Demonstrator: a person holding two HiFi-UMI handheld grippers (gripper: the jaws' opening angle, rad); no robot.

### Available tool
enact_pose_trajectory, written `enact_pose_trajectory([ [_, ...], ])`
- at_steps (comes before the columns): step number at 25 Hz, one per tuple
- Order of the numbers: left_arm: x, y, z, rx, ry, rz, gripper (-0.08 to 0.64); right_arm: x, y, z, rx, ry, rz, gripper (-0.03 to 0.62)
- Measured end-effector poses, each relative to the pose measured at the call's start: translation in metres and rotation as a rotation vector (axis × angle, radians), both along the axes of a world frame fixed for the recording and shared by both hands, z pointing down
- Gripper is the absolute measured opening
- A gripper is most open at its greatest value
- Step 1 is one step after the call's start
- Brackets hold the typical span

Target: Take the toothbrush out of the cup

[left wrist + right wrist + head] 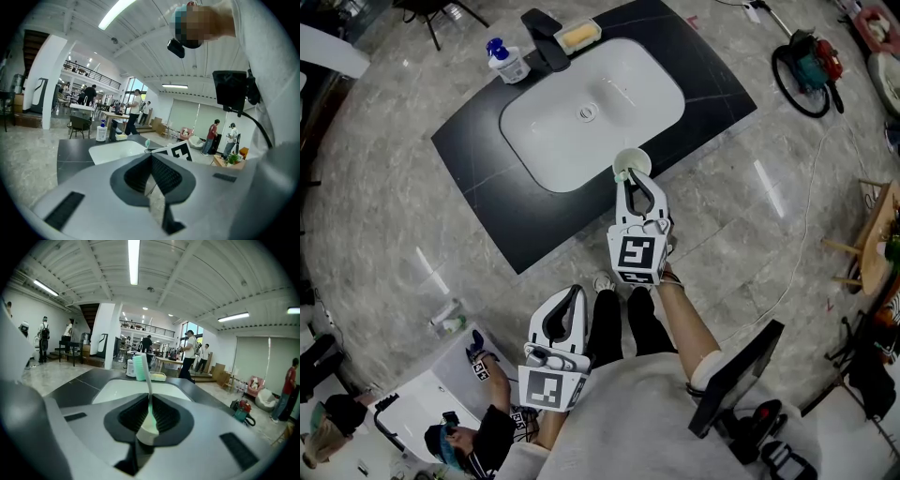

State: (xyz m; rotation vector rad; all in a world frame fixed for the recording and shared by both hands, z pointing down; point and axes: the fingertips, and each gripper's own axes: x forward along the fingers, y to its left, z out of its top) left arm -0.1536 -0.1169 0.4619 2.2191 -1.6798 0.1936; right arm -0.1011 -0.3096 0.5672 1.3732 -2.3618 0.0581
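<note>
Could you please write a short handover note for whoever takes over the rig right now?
Right gripper: shut on the toothbrush, which stands upright between its jaws, bristle head up.
Left gripper: shut, empty, held back near the person's body.
Cup: on the dark counter beside the white basin, right at the right gripper's tips.
Done: toothbrush gripped.
Left: lift it straight up, clear of the cup. In the head view it does not look out yet.
</note>
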Motion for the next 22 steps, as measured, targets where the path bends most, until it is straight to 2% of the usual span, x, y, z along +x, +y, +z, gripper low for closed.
enact_pose_trajectory([
  [9, 0.012, -0.004, -0.009, 0.031, 0.003, 0.011, 0.005, 0.013, 0.002, -0.036, 0.037, -0.071, 0.007, 0.032],
  [19, 0.037, -0.017, -0.043, 0.117, 0.016, 0.047, 0.003, 0.031, 0.016, -0.100, 0.103, -0.129, -0.002, 0.032],
  [22, 0.042, -0.021, -0.052, 0.162, -0.013, 0.077, 0.003, 0.033, 0.025, -0.122, 0.128, -0.142, -0.021, 0.032],
])
